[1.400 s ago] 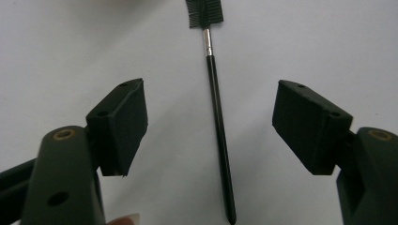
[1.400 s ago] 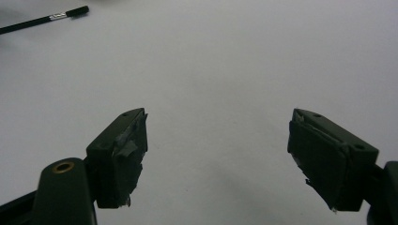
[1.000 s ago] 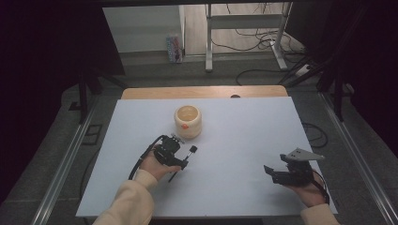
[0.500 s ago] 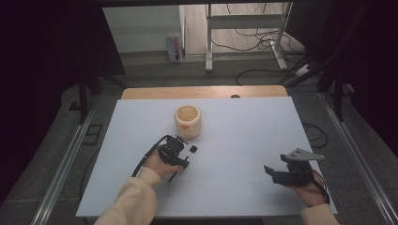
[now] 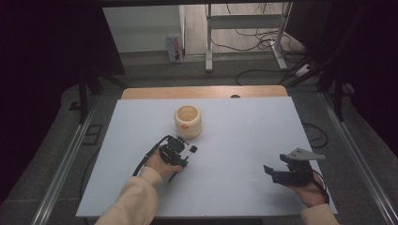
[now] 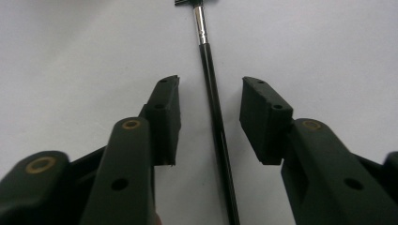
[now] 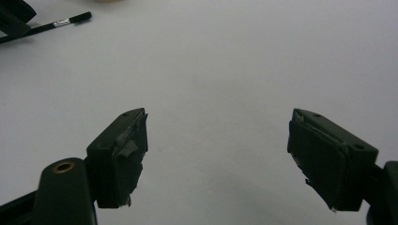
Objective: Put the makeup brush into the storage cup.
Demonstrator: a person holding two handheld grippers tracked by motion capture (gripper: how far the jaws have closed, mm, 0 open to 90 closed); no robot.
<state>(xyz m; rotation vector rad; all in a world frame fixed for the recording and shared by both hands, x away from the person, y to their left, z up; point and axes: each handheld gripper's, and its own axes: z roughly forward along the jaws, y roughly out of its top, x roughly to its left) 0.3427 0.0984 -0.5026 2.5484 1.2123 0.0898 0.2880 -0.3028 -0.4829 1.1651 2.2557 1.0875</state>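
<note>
Black brush [image 6: 213,101] now between left gripper [image 5: 180,155] jaws, parted, not pinching yet. Barely shifted lately; grab probably next. Right gripper [image 5: 274,174] wide open, empty.

The right gripper [image 7: 216,154] has its two black jaws spread wide apart, with nothing between them, above a plain white surface [image 7: 225,65]. The inner pad of each jaw is covered with worn dark tape (its edges look frayed and peeling). A brass-coloured rivet shows on the arm of the jaw at the view's left. Far ahead, toward the view's upper left corner, a thin black stick with a silver band [image 7: 51,25] lies flat on the surface, and a part of another black object [image 7: 13,16] sits beside its near end.
</note>
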